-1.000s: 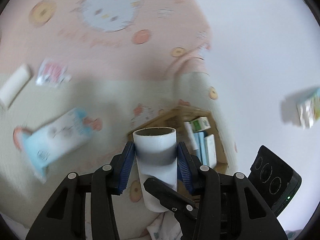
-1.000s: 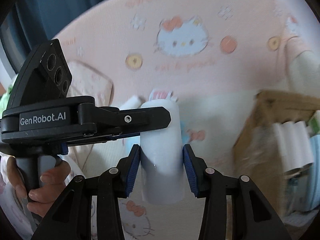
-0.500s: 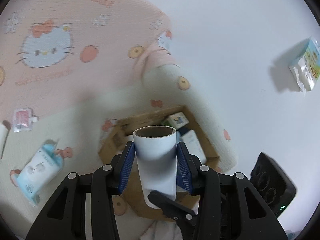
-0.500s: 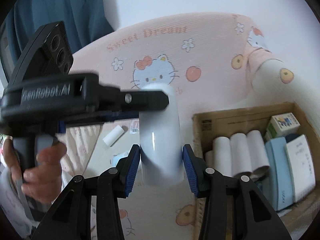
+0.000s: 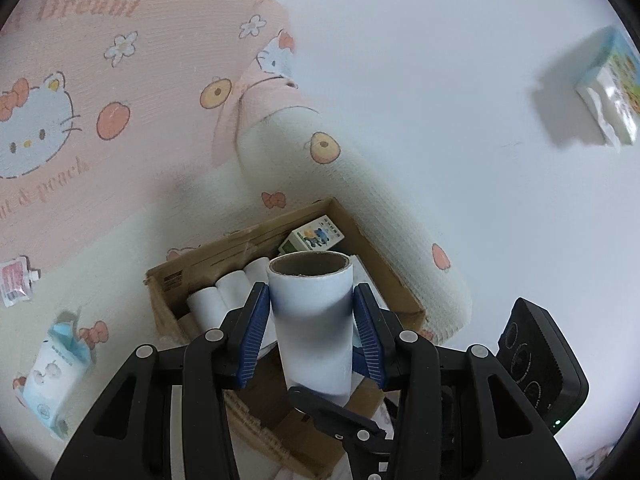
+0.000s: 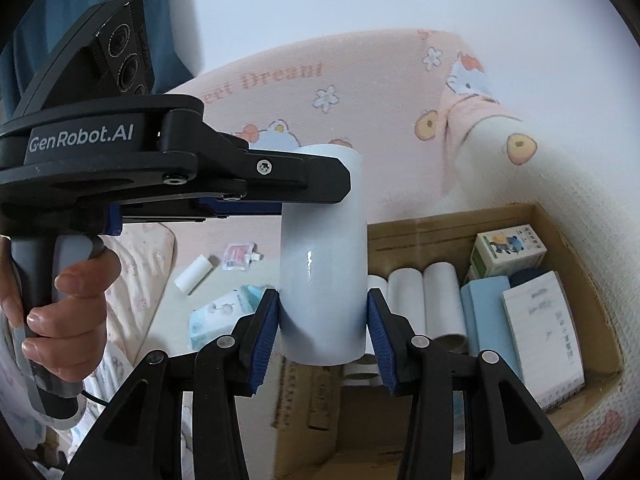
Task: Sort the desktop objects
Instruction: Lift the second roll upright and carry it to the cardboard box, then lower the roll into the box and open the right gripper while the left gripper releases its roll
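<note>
A white roll (image 5: 310,308) with a brown cardboard core stands between the blue pads of my left gripper (image 5: 310,290), which is shut on its upper part. My right gripper (image 6: 323,296) is shut on the lower part of the same roll (image 6: 324,248). In the right wrist view my left gripper (image 6: 336,192) reaches in from the left across the roll's top. The roll hangs over the near left part of an open cardboard box (image 5: 192,268) (image 6: 440,224). That box holds several white rolls (image 6: 440,300), a small green carton (image 6: 508,248) and blue and white packs (image 6: 488,312).
On the patterned bedding left of the box lie a blue tissue pack (image 6: 216,316), a small pouch (image 6: 238,256) and a loose white roll (image 6: 194,274). A rolled cushion (image 5: 360,200) borders the box's far side against a white wall. A hand (image 6: 68,300) grips the left gripper's handle.
Both grippers have carried the roll to the right and upward, from over the bedding to over the box. The grips are unchanged.
</note>
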Demonstrator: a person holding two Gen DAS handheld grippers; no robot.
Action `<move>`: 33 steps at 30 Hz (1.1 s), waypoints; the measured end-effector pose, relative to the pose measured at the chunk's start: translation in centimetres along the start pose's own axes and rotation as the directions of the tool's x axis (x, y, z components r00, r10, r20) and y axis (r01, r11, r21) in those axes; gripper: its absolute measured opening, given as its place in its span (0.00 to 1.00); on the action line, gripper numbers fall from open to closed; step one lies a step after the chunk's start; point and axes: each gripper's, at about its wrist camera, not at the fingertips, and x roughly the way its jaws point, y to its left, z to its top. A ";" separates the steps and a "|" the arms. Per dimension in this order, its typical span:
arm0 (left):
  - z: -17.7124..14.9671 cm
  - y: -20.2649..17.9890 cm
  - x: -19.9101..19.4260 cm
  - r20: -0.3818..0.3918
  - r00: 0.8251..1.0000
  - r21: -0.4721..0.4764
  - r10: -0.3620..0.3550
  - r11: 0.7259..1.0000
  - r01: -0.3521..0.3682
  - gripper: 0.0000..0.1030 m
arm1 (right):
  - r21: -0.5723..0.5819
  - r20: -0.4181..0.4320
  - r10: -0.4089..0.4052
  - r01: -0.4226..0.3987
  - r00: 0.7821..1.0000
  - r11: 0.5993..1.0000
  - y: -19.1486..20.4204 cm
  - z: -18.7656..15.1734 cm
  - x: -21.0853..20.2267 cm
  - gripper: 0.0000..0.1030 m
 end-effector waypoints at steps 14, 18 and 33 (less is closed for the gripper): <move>2.4 0.9 7.6 -0.123 0.992 -0.086 0.018 0.996 -0.029 0.46 | 0.115 -0.220 0.040 -0.015 0.975 0.993 -6.3 1.7 5.1 0.40; 2.6 2.1 9.2 -0.155 0.988 -0.120 0.026 0.992 -0.045 0.46 | 0.115 -0.272 0.029 0.003 0.962 0.993 -7.1 1.8 6.9 0.40; 1.4 4.0 12.1 -0.224 0.975 -0.179 0.009 0.983 -0.050 0.46 | 0.079 -0.429 -0.110 0.159 0.897 0.984 -8.6 1.8 10.7 0.40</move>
